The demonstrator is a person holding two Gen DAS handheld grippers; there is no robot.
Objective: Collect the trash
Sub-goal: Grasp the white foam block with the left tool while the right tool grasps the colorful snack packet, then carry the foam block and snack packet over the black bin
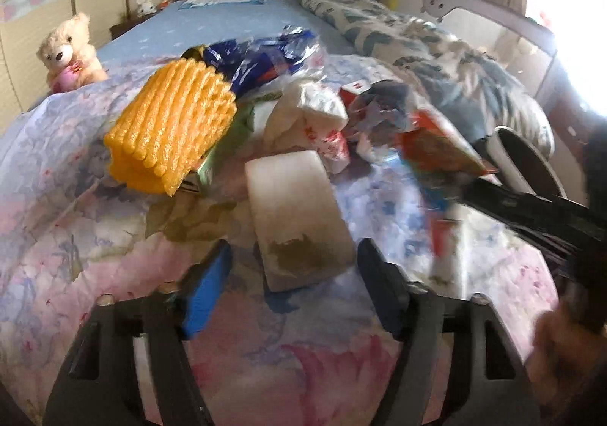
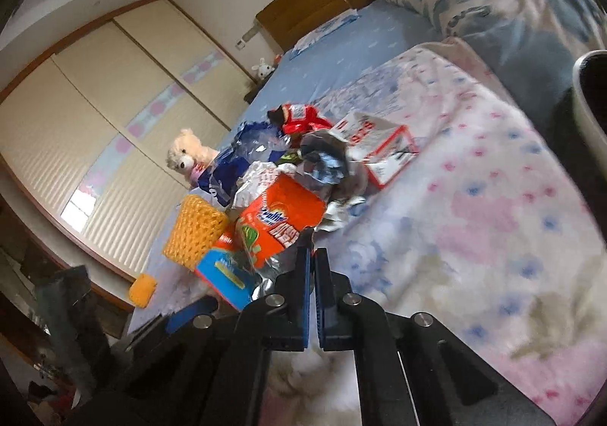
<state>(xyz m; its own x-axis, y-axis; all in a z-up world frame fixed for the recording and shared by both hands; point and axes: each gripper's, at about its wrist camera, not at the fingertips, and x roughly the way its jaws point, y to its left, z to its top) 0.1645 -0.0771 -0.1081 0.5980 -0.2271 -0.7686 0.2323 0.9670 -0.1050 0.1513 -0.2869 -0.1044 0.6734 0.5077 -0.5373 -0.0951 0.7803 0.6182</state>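
The left gripper (image 1: pixel 294 274) fills the bottom of its view, jaws apart with a stained white foam block (image 1: pixel 296 217) lying between them on the flowered quilt (image 1: pixel 95 236); the pads do not press on it. In the right wrist view the right gripper (image 2: pixel 313 255) has its jaws together at the lower centre, seemingly pinching the clear edge of an orange detergent bag (image 2: pixel 282 221), though blur hides how much film is caught. The rest of the trash sits heaped at mid-frame: a yellow foam net (image 1: pixel 170 126), blue wrappers (image 1: pixel 261 54), a white plastic bag (image 1: pixel 307 115), a red-and-white carton (image 2: pixel 383 149). A dark bin rim (image 1: pixel 531 160) shows at the right edge. Such a thin pinch could slip when lifted, or drag neighbouring wrappers off the bed. The foam block may crumble if squeezed hard, shedding bits onto the soft quilt.
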